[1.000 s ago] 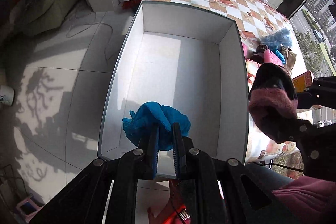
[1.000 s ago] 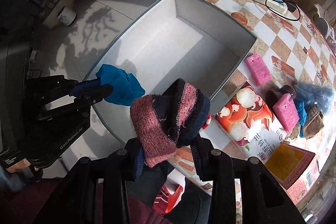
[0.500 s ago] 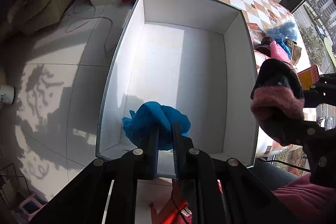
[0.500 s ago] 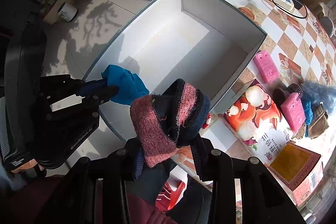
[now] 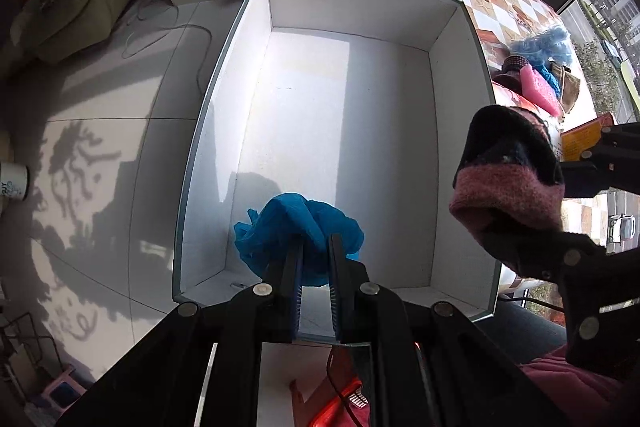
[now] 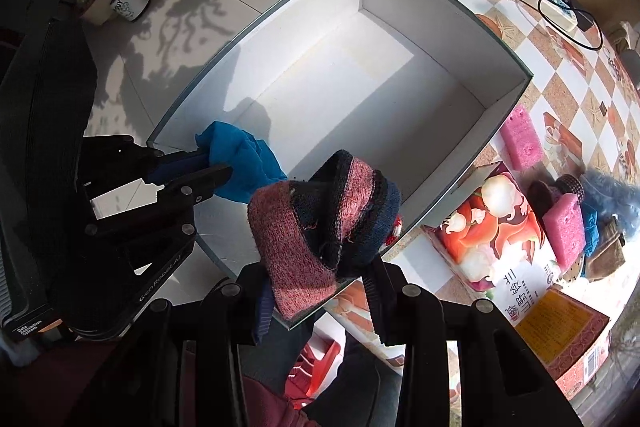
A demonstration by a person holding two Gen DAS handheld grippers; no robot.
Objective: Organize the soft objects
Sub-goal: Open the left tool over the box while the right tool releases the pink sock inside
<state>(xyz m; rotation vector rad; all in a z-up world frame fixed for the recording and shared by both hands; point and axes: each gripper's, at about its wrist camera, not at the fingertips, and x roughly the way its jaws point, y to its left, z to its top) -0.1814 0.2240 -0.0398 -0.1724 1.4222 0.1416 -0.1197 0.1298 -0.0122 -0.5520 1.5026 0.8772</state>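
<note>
My left gripper (image 5: 316, 247) points down over the near end of a white box (image 5: 460, 155), jaws clamped on a crumpled blue cloth (image 5: 296, 227). My right gripper (image 6: 320, 267) hangs beside it over the box's near corner, jaws partly closed around a pink-and-navy knitted piece (image 6: 320, 219). Pink sponges (image 6: 520, 139) lie on the checkered counter (image 6: 580, 87).

Crumpled thin blue cloth (image 5: 298, 227) with faint sheen, fuzzy pink-and-navy knitted wool piece (image 6: 320, 215), matt white smooth cardboard box (image 5: 460, 147), matt black plastic gripper fingers (image 5: 338, 267) with metal screws, porous pink foam sponge (image 6: 520, 137), glossy checked tablecloth (image 6: 572, 83), polished floor tiles (image 5: 100, 147)
</note>
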